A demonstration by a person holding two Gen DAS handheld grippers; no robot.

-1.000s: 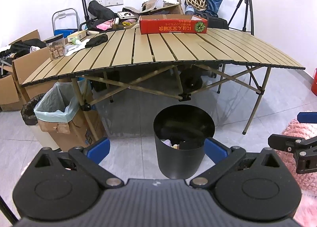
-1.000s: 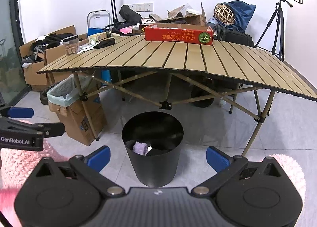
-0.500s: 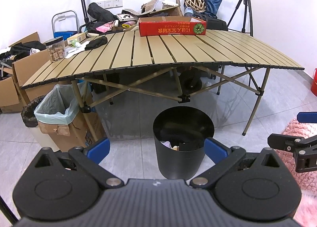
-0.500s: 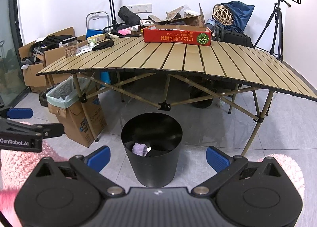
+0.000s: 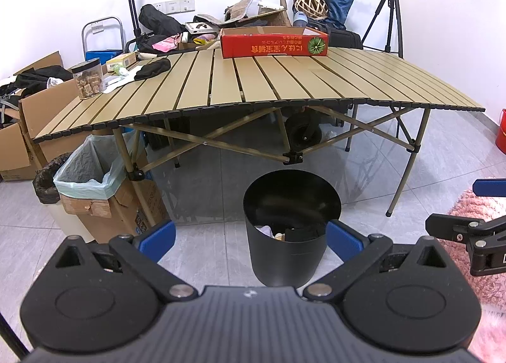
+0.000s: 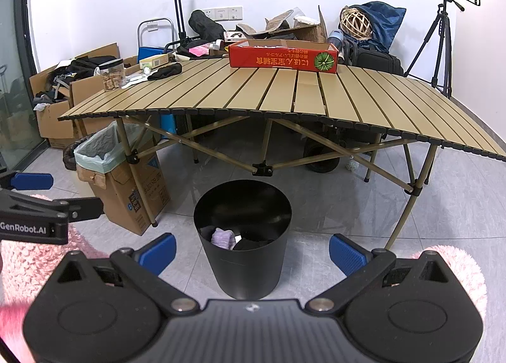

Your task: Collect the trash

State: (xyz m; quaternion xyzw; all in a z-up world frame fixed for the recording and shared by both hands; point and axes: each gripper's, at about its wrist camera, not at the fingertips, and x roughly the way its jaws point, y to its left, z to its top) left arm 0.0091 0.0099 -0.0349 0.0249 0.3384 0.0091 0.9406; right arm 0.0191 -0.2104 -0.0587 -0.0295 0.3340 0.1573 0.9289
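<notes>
On the floor just in front of the folding slat table: one black round bin, placed near us so both tools can drop into it. It holds trash already, a lilac wad among dark scraps. We hold the left gripper and the right gripper above and near the bin, jaws spread wide, nothing in either. Far on the table: red carton, snack jar, black cloth. To the left, a lined cardboard box. We judge the tabletop mostly cleared.
</notes>
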